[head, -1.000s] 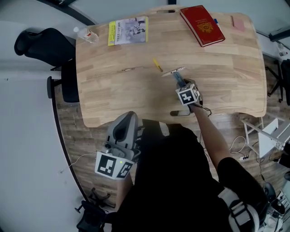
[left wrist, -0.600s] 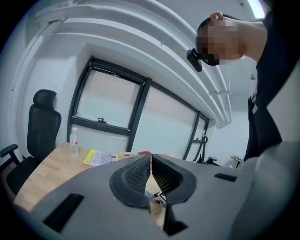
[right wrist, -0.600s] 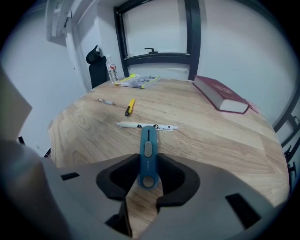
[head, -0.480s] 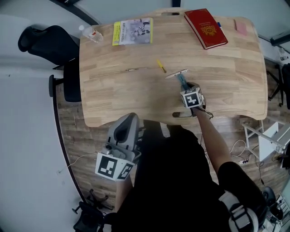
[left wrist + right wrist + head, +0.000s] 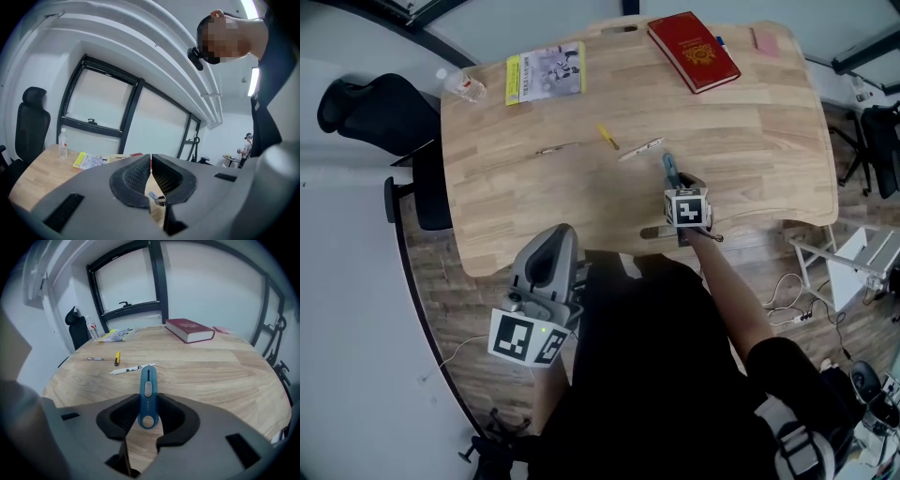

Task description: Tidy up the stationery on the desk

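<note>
Bare desk [image 5: 750, 131] right of white pen [image 5: 639, 148]

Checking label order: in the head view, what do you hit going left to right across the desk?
water bottle → booklet → thin grey pen → yellow marker → white pen → blue utility knife → small pink item. Red book left out: it overlaps the white pen and knife.

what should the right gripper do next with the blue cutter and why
Probably lift the blue cutter clear and carry it toward the white pen and yellow marker to group them. The right gripper has just been closing its jaws and now pinches the cutter, while those two lie loose further out on the desk.
</note>
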Demonstrator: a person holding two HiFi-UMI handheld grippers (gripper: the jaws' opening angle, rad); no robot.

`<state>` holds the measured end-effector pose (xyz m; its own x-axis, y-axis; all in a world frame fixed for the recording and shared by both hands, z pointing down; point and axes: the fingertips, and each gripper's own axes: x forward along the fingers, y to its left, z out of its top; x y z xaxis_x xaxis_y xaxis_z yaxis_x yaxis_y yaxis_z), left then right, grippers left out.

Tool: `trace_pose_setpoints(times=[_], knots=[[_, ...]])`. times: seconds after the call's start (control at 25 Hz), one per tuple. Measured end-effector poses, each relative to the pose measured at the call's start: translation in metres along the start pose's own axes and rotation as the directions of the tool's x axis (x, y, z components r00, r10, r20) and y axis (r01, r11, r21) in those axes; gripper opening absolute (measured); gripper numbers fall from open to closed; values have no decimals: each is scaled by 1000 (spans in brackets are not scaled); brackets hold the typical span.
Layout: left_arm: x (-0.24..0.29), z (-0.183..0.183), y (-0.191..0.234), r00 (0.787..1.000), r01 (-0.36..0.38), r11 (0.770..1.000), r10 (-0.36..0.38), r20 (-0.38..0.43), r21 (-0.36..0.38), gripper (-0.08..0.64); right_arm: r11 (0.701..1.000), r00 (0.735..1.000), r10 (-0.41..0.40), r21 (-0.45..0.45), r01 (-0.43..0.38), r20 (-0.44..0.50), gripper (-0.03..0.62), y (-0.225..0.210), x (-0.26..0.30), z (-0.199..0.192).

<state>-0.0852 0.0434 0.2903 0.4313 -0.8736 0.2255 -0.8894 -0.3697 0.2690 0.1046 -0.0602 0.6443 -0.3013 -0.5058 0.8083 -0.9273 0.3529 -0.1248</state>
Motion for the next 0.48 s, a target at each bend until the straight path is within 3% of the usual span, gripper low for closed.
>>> trace_pose_setpoints(times=[0.36, 0.48], knots=[[7, -9, -10, 999, 40, 999, -41, -20, -9, 38, 990, 994, -85, 105, 92, -72, 137, -24, 10, -26], [4, -9, -8, 999, 39, 999, -39, -30, -3, 38, 990, 993, -80, 113, 89, -82, 135, -22, 17, -30]])
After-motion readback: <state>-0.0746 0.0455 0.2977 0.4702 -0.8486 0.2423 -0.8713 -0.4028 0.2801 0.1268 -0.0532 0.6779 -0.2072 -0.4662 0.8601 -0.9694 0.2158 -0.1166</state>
